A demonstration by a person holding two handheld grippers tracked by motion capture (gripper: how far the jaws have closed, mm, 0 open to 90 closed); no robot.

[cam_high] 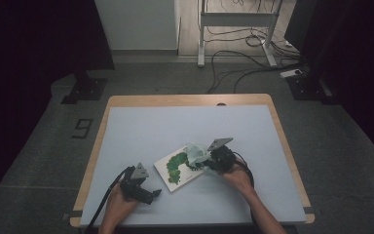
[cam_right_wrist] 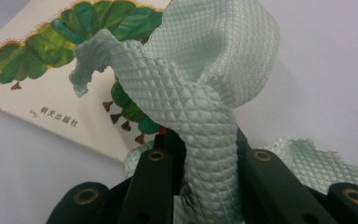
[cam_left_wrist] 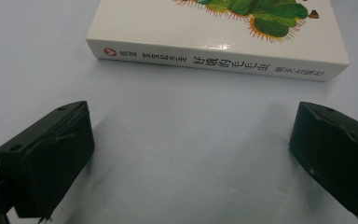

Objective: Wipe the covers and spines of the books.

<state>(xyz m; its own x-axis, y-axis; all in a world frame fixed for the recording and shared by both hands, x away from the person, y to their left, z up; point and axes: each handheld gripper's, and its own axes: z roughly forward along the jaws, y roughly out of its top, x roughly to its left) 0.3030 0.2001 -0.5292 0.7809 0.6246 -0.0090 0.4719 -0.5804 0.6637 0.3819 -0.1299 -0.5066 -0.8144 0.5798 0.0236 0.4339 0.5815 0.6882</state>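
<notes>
A white picture book with a green caterpillar on its cover lies flat on the table. My right gripper is shut on a pale green quilted cloth, which bunches over the book's right corner. In the right gripper view the cloth rises from between the jaws and hangs above the book. My left gripper rests open on the table to the left of the book. In the left gripper view the book's spine lies a short way ahead of the spread jaws, apart from them.
The table has a light blue mat with a wooden rim. Beyond it stand a metal desk frame and loose cables on the grey floor. A dark floor plate sits at the far left.
</notes>
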